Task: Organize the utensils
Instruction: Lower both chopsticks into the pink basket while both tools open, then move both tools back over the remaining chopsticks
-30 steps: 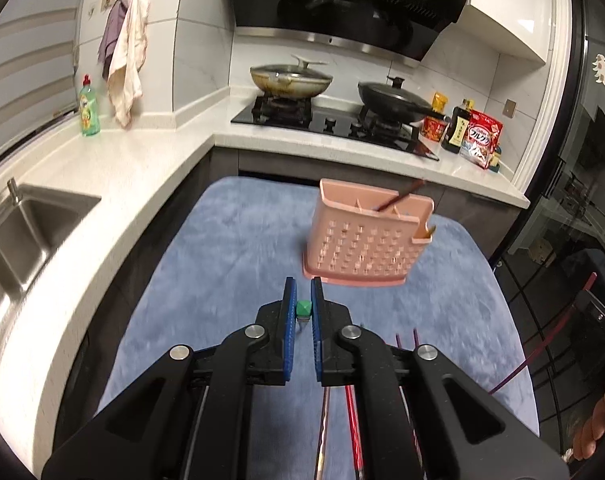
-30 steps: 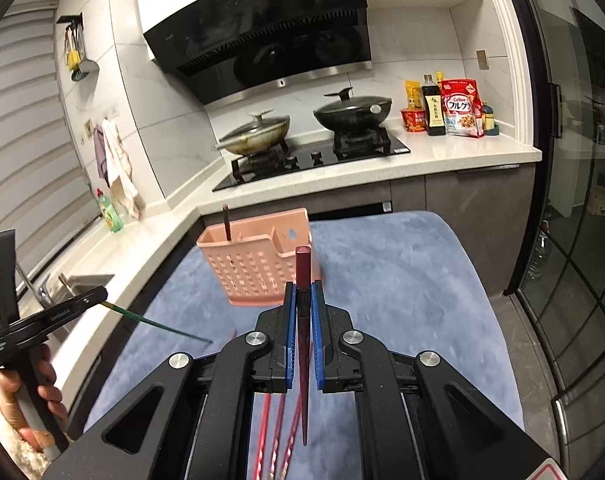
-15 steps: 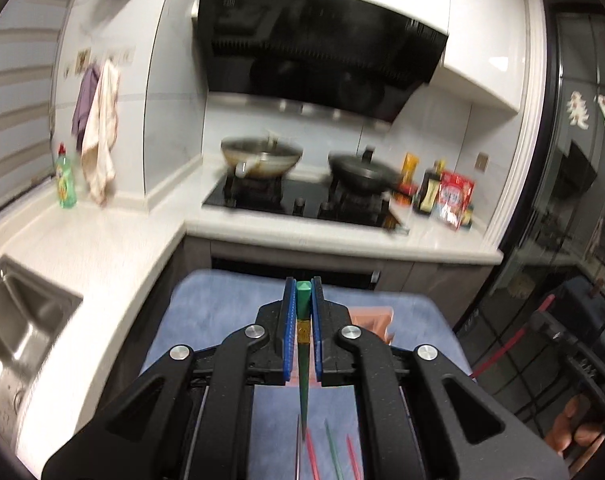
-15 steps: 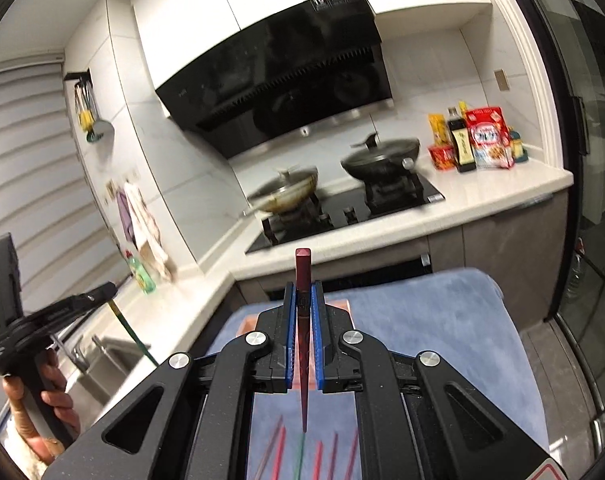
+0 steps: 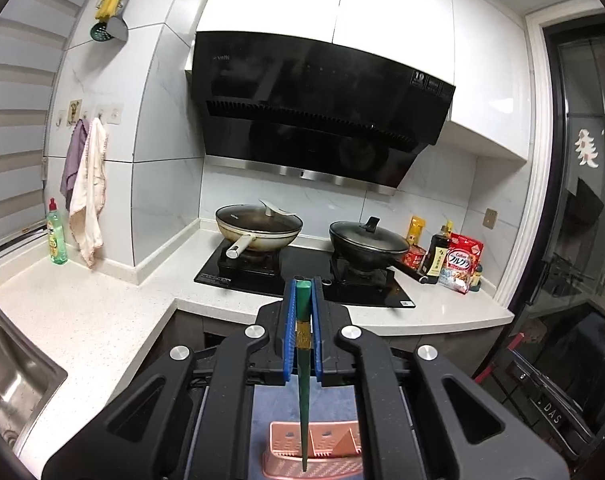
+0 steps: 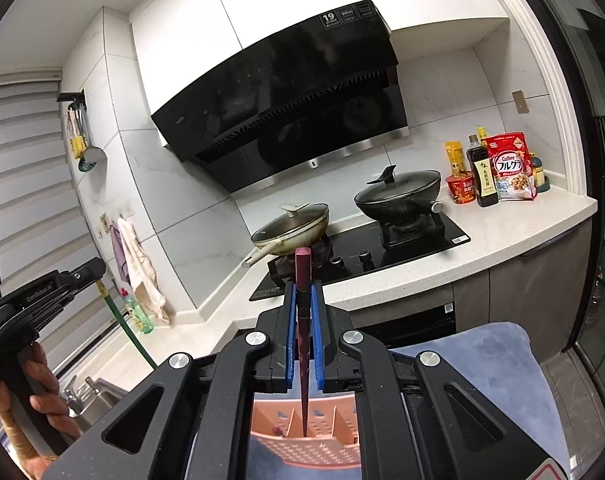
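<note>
My left gripper (image 5: 302,292) is shut on a green chopstick (image 5: 303,384) that hangs point down over the pink perforated utensil holder (image 5: 326,454). My right gripper (image 6: 303,296) is shut on a dark red chopstick (image 6: 303,360) that hangs point down, its tip over or in a compartment of the pink holder (image 6: 310,436). The left gripper (image 6: 42,296) with its green chopstick (image 6: 130,332) shows at the left of the right wrist view. The holder stands on a blue-grey mat (image 6: 498,376).
A white counter (image 5: 86,320) runs left to a steel sink (image 5: 6,376). Behind it is a black hob (image 5: 302,272) with two lidded pans (image 5: 258,228). Bottles and food packs (image 5: 458,260) stand at the right. A range hood (image 5: 314,120) hangs above.
Both grippers have tilted up and come over the pink holder, each with its chopstick now hanging point down above it. The loose chopsticks on the mat have dropped out of view.
</note>
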A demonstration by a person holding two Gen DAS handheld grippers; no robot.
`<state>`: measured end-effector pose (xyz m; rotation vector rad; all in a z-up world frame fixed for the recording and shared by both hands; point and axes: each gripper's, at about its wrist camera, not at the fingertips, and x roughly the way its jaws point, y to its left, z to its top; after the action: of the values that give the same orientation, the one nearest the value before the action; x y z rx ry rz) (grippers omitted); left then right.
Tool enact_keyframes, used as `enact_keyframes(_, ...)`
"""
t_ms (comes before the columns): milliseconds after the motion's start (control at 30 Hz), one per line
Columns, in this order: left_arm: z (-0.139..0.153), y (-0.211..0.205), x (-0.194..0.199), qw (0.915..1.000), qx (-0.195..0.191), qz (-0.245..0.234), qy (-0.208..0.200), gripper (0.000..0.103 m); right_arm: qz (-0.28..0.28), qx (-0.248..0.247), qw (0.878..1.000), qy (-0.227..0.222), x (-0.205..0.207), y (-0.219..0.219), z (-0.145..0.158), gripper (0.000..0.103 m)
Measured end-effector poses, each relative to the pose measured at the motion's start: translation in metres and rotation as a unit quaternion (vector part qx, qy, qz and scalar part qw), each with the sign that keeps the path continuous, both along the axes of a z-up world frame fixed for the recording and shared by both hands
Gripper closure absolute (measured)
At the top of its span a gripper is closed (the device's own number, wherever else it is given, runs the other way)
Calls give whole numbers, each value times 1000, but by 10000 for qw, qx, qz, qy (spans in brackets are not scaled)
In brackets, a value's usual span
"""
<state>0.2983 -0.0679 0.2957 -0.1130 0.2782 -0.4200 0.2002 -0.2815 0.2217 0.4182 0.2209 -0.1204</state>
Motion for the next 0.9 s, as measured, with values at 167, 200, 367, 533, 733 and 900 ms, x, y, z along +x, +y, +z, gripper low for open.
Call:
enact_keyframes(167,-19,-14,18,9998,177,17,65,96,106,73,9997,212,27,-2,-19,96)
enact_keyframes(200,-24,-15,22,9998,166,-6,111,96,112,79,9996,261,31,-1,-23,96)
enact_keyframes(367,-51,-21,34,9992,174,-62,358,96,157,145,9988,445,47,0,-44,96)
enact_keyframes(533,-77,-23,44,9981,222,-95,571,96,181,49,9973,707,59,4,-66,95)
enact_keyframes(733,-95,-21,50,9960,286,-38,845,80,68,33,9967,808,60,1,-76,86)
enact_keyframes(900,-95,-12,43,9964,275,185,784,41,30,4,9982,603,45,0,-61,64)
